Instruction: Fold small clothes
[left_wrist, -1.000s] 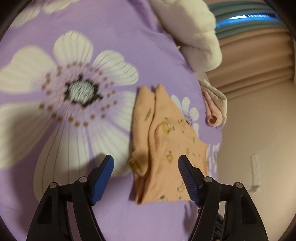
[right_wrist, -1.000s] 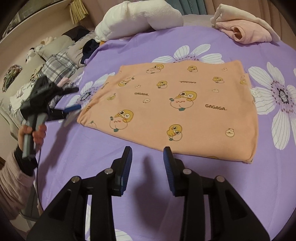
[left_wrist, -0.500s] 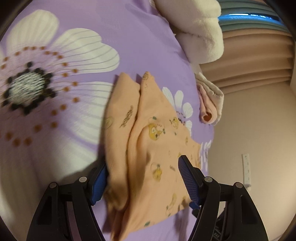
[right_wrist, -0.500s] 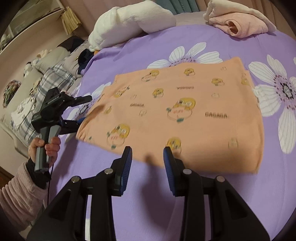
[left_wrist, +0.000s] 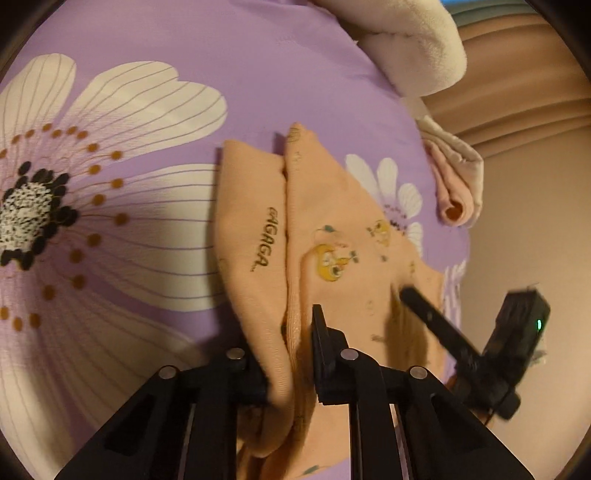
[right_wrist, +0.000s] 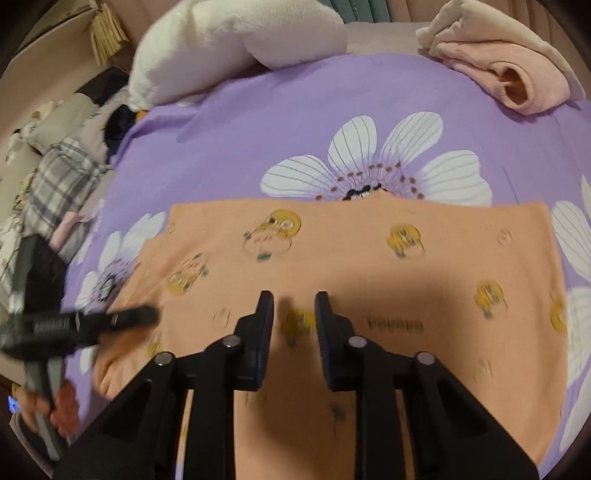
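Purple flowered bedspread under everything. Orange garment lies flat ahead of the right tool, jaws parted above it. Left tool is clamped on its bunched edge. Looks soft, light and floppy, so I'd pinch hems or corners.

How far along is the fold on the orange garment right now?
Done: the orange garment lies flat on the purple sheet, and a pink garment already sits rolled at the far edge. In hand: the left tongs are shut on its bunched end. The right tongs hover open over the near edge. Left: the actual fold.
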